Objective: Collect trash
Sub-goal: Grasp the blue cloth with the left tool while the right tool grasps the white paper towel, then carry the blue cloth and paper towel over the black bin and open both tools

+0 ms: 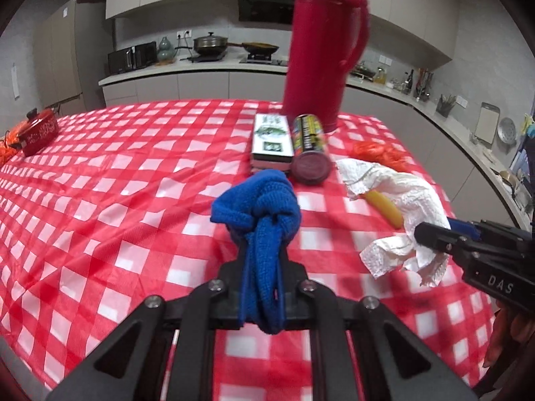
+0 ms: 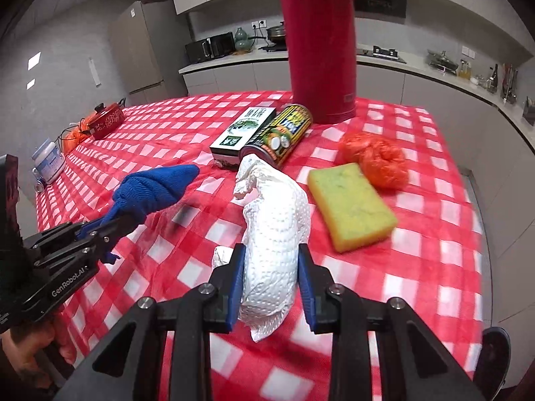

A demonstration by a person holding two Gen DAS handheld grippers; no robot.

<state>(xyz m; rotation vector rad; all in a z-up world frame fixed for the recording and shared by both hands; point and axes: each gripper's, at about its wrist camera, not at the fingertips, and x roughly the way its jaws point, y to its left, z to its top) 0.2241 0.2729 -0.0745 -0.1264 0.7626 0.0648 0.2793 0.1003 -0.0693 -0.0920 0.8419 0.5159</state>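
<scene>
Both jaws clamped: left gripper [image 1: 264,257] on blue cloth [image 1: 259,207], right gripper [image 2: 271,267] on paper towel [image 2: 274,230]; thermos [image 2: 317,43] top cropped

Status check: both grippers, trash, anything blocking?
Left gripper shut on blue cloth. Right gripper shut on paper towel. Sponge, orange bag, can, box remain on table; nothing blocking.

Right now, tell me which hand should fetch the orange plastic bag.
Right, probably. The orange plastic bag lies on the right gripper side, beyond the sponge. Both jaws are full, though: crumpled paper towel and blue cloth.
</scene>
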